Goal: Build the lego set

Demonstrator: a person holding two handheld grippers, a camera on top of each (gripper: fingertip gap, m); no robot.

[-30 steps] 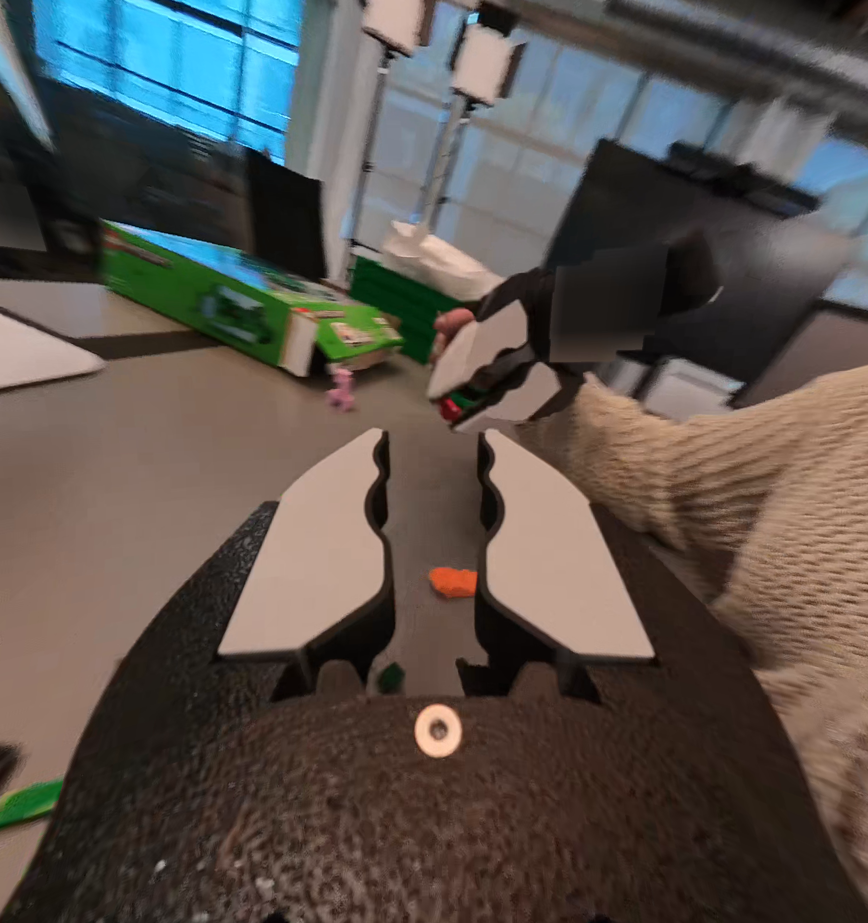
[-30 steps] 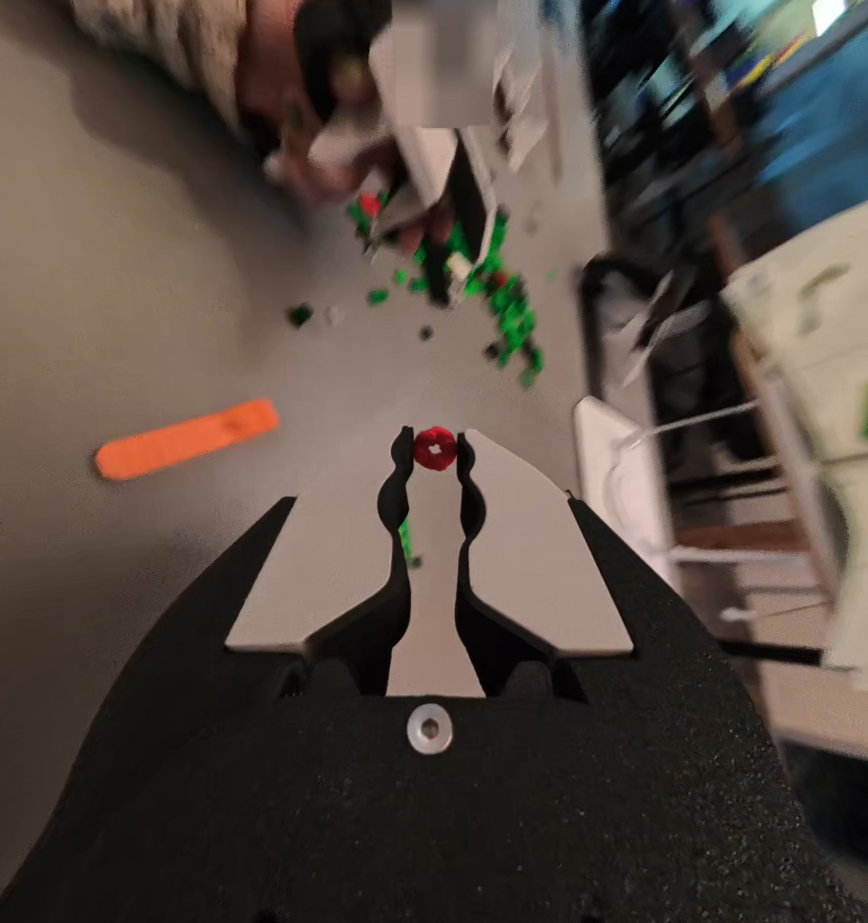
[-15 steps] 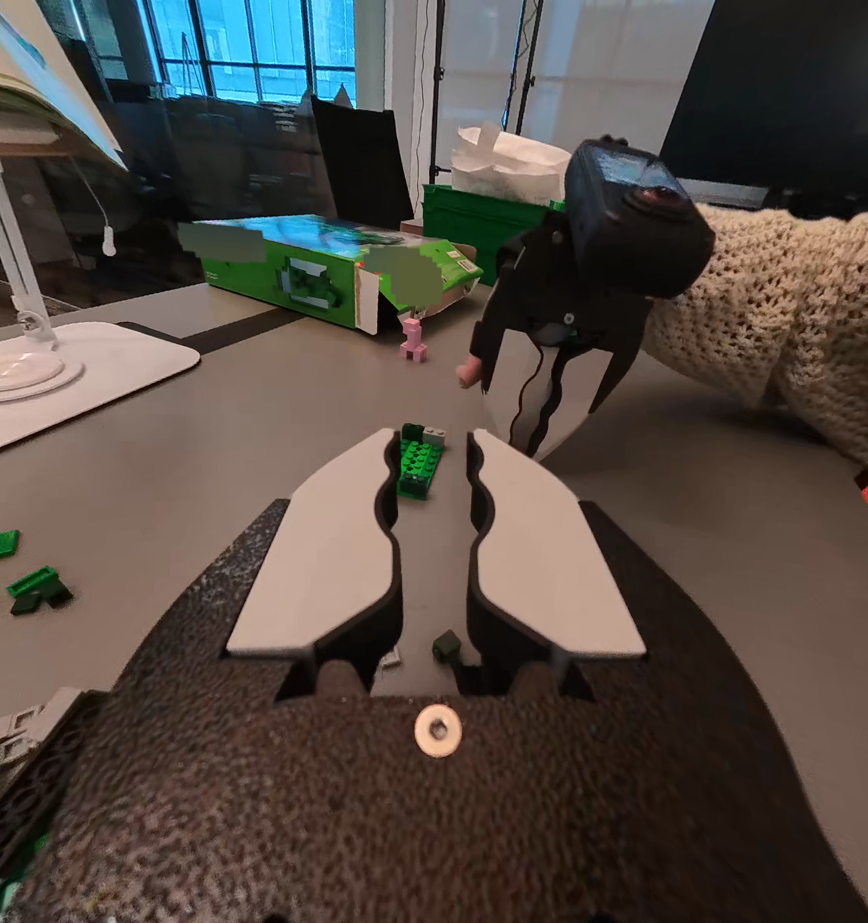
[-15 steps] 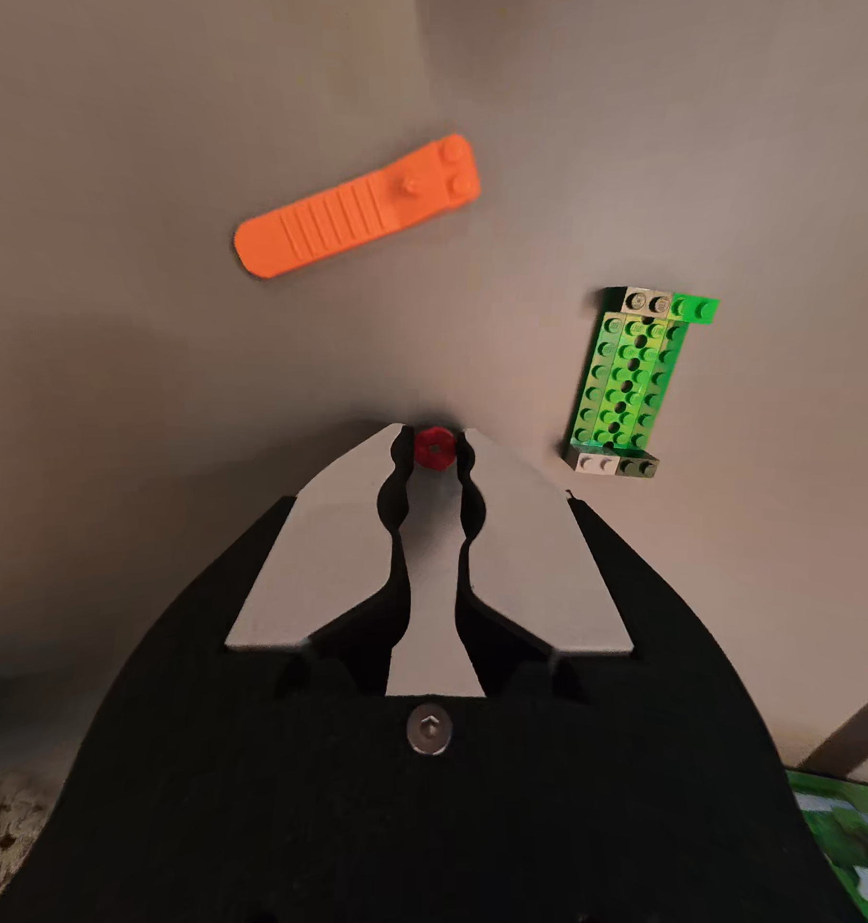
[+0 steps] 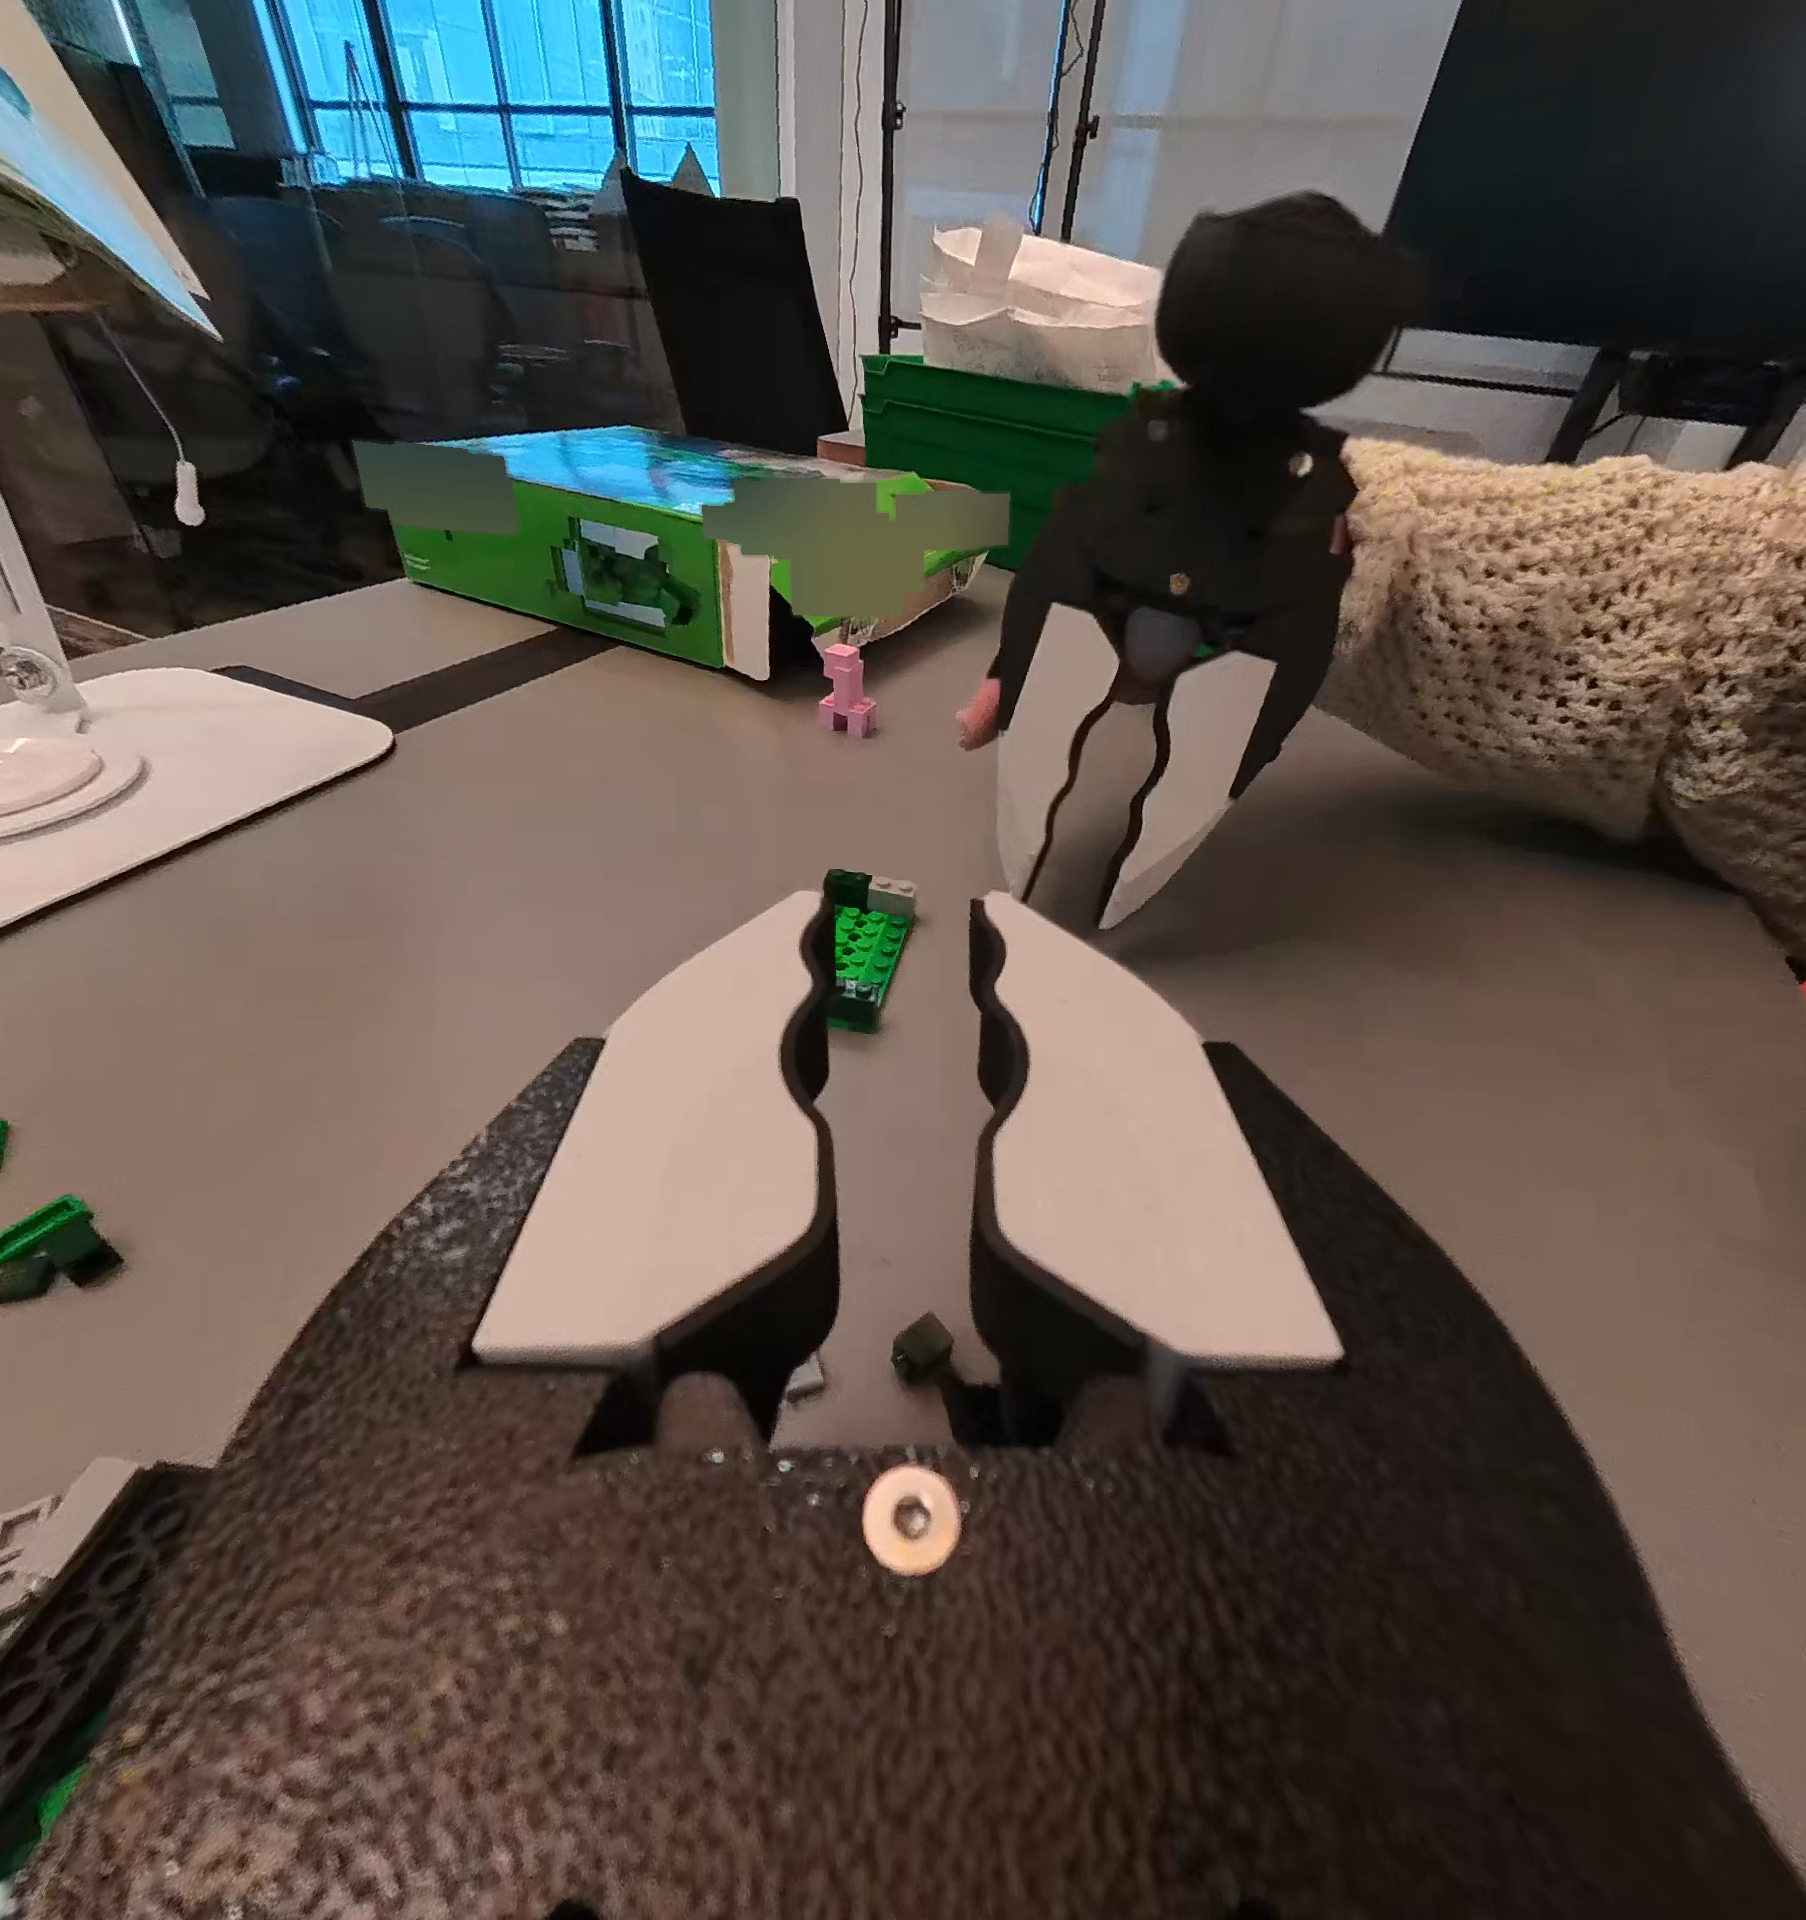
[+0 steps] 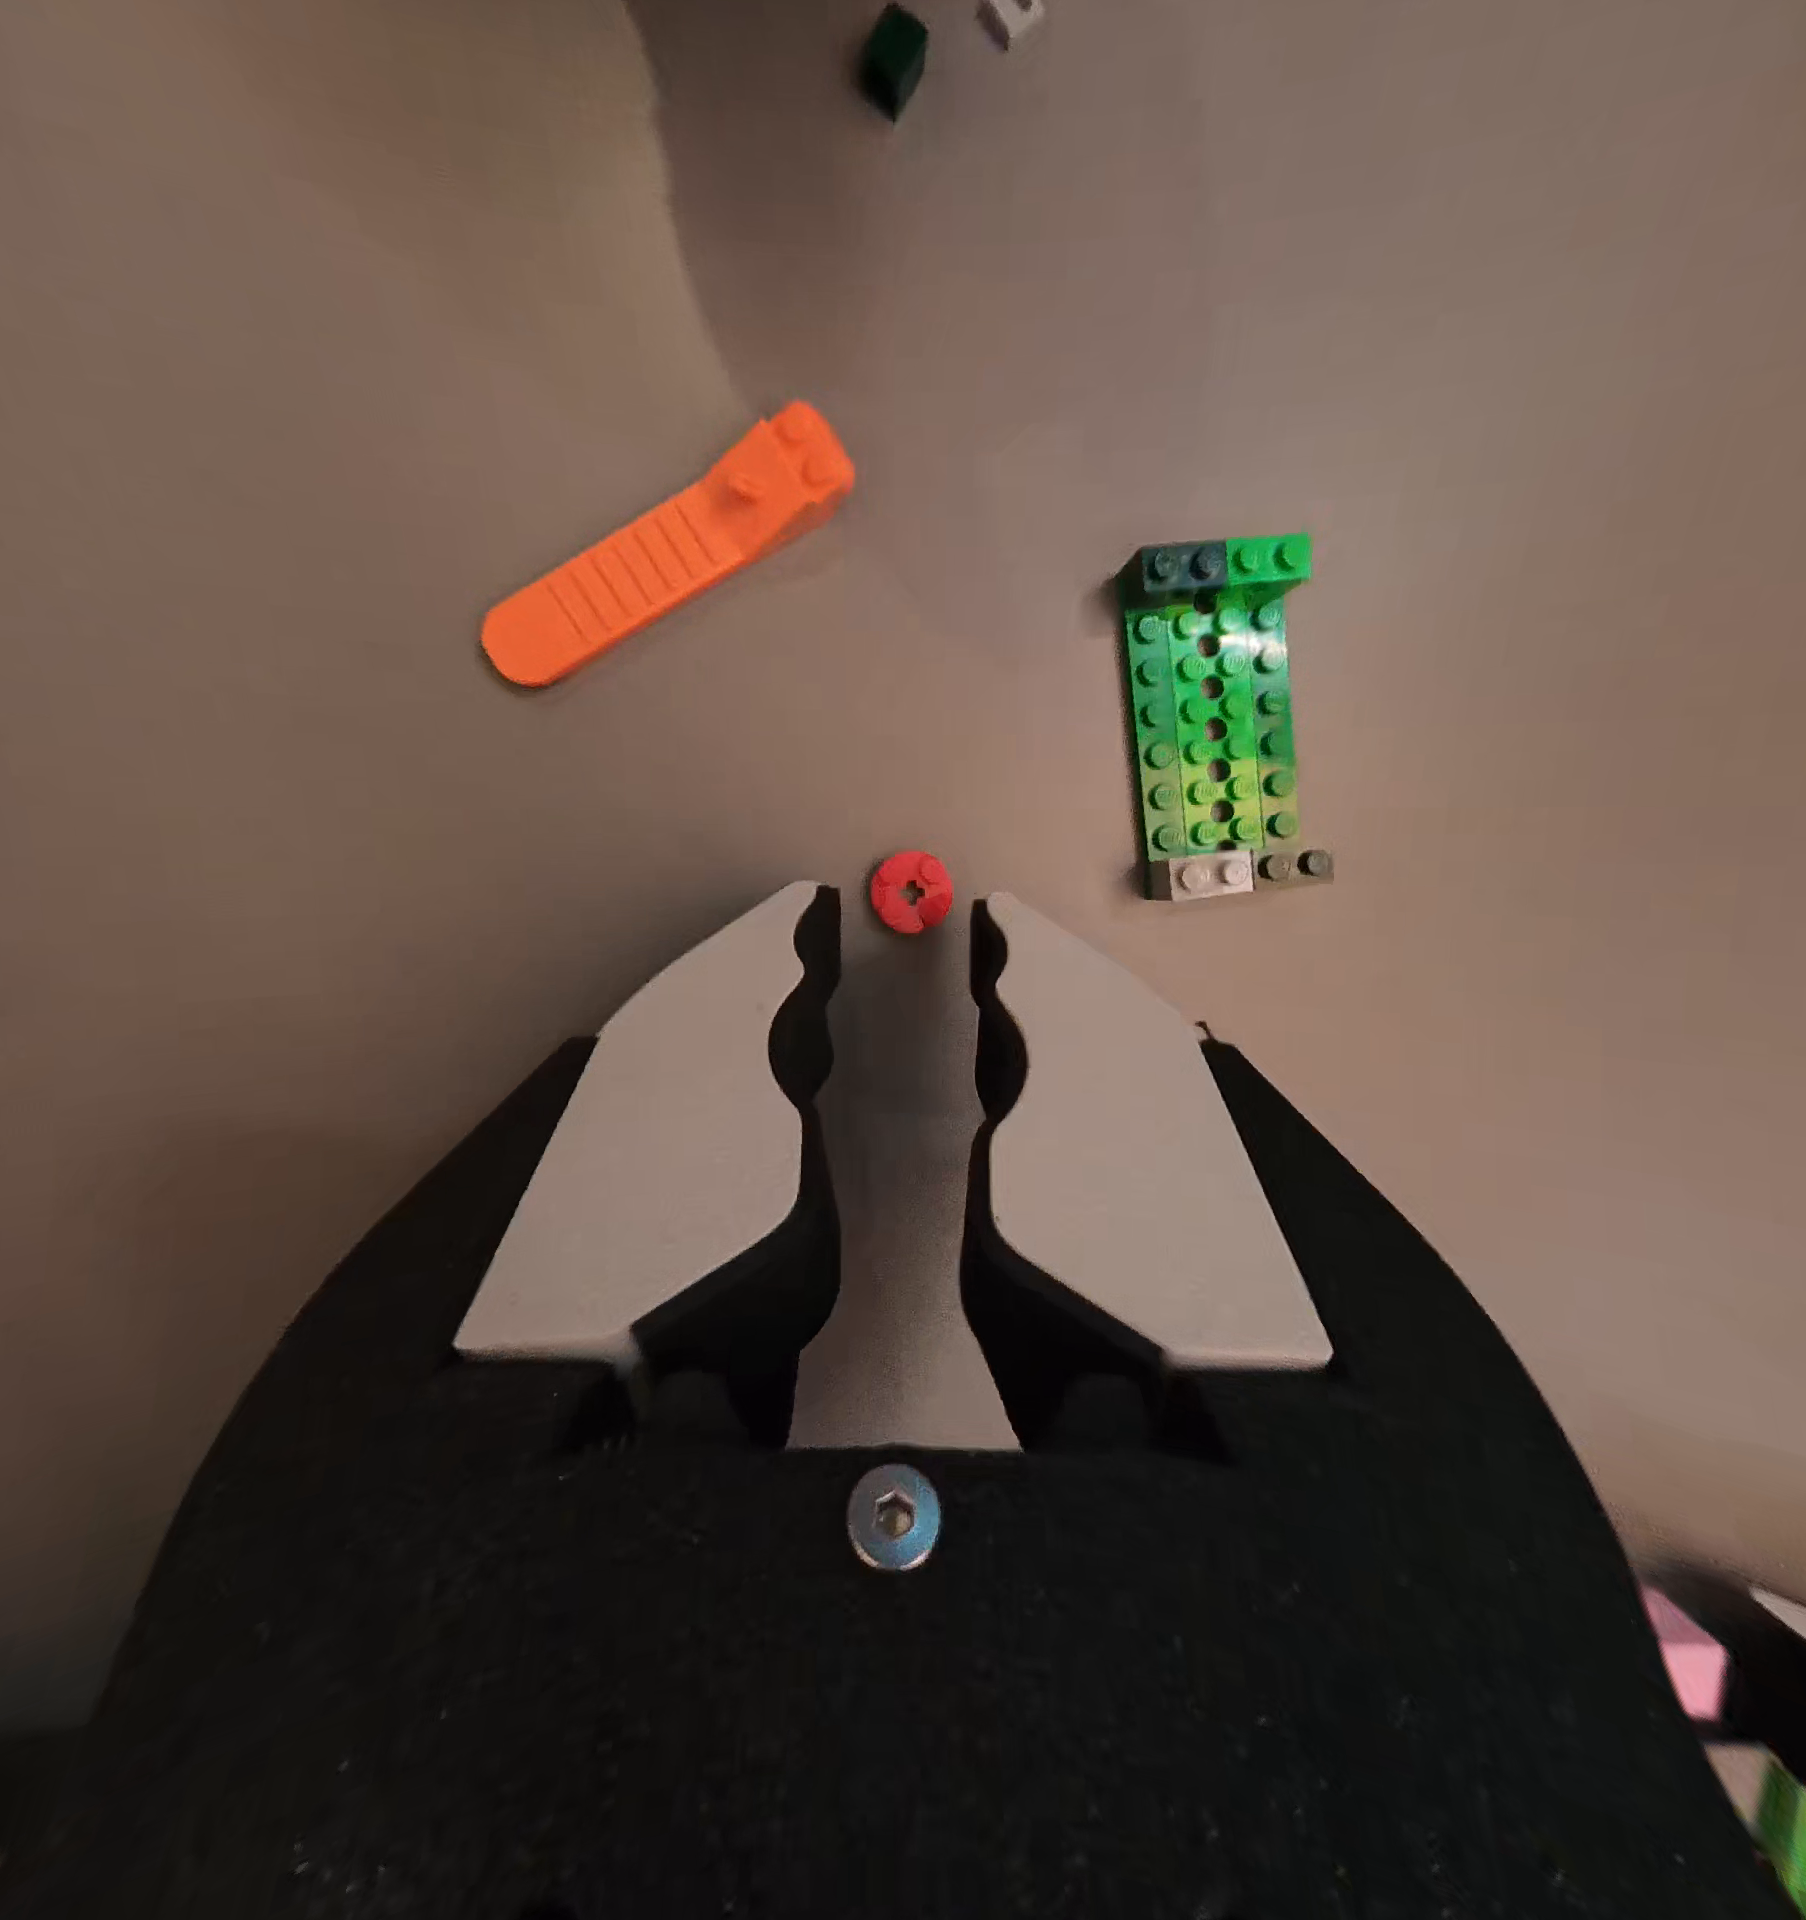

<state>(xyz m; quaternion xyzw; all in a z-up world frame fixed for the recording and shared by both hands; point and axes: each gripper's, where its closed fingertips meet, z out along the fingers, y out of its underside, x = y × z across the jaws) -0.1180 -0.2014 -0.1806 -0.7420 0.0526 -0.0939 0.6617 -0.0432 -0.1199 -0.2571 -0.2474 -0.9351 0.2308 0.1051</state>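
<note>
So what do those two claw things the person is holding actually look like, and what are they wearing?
Both are alike. The left gripper and right gripper each have two flat pale grey fingers with wavy black inner edges, tapering to points. They sit on a rough-textured black body with a silver screw in the middle. No cables show. The person wears a chunky cream knitted sleeve.

Red round piece (image 6: pixel 910 890); ribbed orange separator (image 6: pixel 670 551); mottled green studded plate (image 6: pixel 1216 727), grey-ended; pink figure (image 5: pixel 845 691)
</note>
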